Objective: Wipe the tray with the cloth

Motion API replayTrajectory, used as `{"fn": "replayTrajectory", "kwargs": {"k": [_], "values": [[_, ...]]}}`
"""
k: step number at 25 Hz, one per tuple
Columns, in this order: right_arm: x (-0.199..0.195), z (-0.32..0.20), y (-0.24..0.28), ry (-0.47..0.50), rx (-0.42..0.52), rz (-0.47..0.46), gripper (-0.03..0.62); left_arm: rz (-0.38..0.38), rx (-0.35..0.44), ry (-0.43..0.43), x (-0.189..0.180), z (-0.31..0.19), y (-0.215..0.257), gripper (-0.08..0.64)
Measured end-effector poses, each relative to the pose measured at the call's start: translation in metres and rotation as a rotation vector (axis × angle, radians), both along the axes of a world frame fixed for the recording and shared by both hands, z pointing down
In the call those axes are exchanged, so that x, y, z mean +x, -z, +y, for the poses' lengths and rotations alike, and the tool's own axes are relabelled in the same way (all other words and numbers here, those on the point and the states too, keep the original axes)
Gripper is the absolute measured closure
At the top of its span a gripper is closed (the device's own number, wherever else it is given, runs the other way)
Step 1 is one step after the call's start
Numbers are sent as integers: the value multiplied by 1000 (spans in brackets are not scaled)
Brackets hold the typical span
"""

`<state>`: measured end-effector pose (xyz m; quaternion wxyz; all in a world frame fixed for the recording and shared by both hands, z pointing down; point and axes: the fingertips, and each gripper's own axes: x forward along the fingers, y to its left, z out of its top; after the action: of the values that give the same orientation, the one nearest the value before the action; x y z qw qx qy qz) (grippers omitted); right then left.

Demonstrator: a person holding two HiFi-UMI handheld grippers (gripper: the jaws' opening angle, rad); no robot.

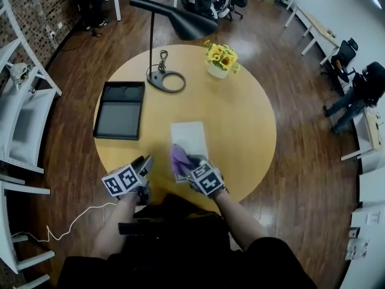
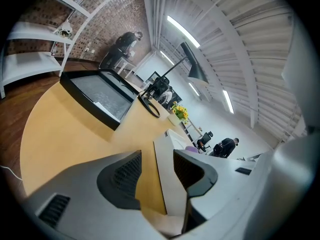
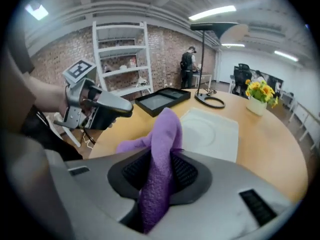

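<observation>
The purple cloth (image 3: 163, 134) is pinched between the jaws of the right claw (image 3: 160, 173), which are closed on its lower part. Most of the fabric stands up past the pads as one tall fold, and a looser flap droops off to the left in the right gripper view. In the head view the cloth sits at the near left corner of the white tray (image 1: 191, 134), over or touching its edge; I cannot tell which.

The tray lies flat on the round bench (image 1: 240, 119), just ahead of both claws. It is rectangular, and its long axis runs away from the person, roughly toward the yellow flowers (image 1: 221, 58) at the far side. A shallow round recess shows in its surface.

The left claw (image 2: 157, 170) hovers beside the tray's near left edge, apart from it. Its jaws stand slightly apart and hold nothing; bench and tray show through the gap.

A black tray (image 1: 119, 110) lies well to the left.
</observation>
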<state>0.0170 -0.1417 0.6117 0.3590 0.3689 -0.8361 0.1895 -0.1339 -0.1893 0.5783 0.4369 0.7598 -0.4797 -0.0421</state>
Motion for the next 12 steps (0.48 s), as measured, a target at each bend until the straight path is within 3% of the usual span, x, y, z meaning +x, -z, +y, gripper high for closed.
{"fn": "replayTrajectory", "kwargs": {"k": [7, 12], "values": [[58, -3, 4, -196, -31, -120, 495, -45, 26, -50, 8, -3, 2, 376], [84, -6, 5, -273, -42, -178, 495, -42, 38, -59, 12, -7, 5, 376]]}}
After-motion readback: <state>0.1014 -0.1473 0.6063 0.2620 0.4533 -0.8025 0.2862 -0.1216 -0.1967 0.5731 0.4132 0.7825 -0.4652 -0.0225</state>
